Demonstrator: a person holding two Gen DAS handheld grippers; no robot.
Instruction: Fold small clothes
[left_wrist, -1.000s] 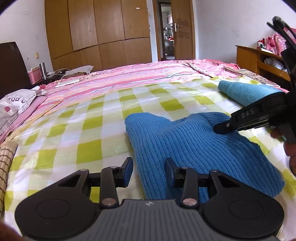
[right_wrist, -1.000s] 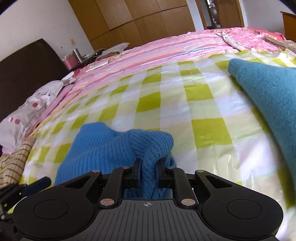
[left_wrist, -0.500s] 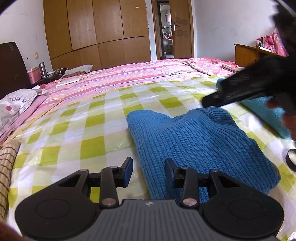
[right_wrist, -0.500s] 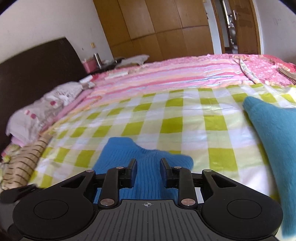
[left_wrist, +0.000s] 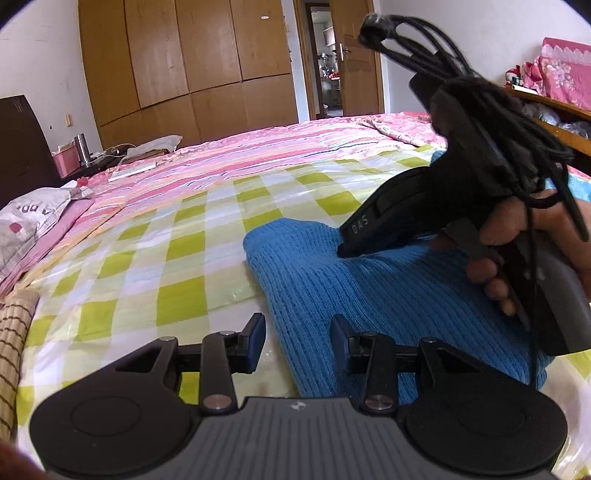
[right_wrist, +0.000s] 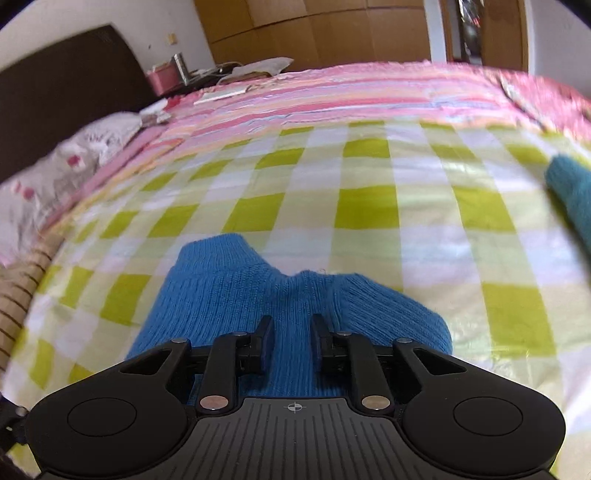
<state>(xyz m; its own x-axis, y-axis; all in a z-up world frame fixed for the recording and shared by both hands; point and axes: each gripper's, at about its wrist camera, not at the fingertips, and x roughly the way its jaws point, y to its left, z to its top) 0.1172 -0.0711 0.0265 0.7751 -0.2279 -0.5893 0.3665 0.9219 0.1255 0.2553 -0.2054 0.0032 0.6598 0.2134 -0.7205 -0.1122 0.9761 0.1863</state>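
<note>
A blue ribbed knit garment lies folded on the green-checked sheet. My left gripper is open and hovers low over the garment's near left edge, one finger over the sheet and one over the knit. My right gripper, held by a hand, has its tips down on the garment's far edge. Its jaws are closing with a narrow gap. Flat knit shows in that gap, and no fold is pinched between the pads.
A teal garment lies to the right on the sheet. A pillow and a brown striped cloth are at the left edge. A pink striped quilt, wardrobes and an open door lie beyond.
A second ago my right gripper was shut on a raised fold of the blue garment. It let go and lifted, and now its tips rest on the garment's far edge. The left gripper stayed put.
</note>
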